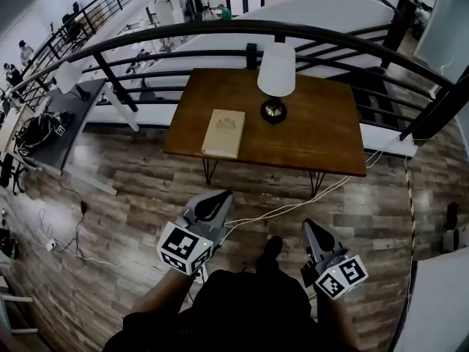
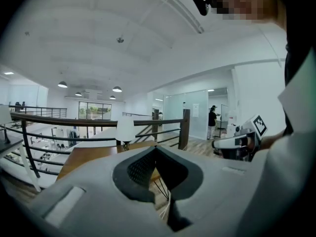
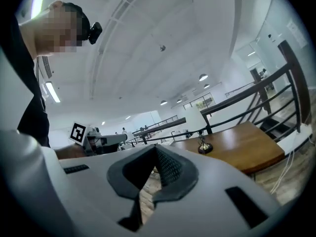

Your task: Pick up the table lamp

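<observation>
Left hand-held gripper [image 1: 218,199], grey moulded plastic with ribbed dark pads: clenched, empty. Right hand-held gripper [image 1: 311,230], same make: clenched, empty. Both are over the grey-brown plank floor [image 1: 132,196], apart from the table.

Rectangular brown wooden table [image 1: 322,138] on thin black legs. On it, a flat tan book [image 1: 223,133]. Beyond that, upright near the far edge, the table lamp [image 1: 276,72] with white tapered shade and round dark base.

Curved black metal railing [image 1: 220,29] behind.

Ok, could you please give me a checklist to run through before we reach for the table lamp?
1. Table lamp upright on the table: ok.
2. Book apart from the lamp: ok.
3. Left tool and right tool at the table: not ok, both over the floor, short of it.
4. Tools open for a grasp: not ok, both shut, empty.
5. Lamp free to lift, nothing tethering it: cannot tell.
</observation>
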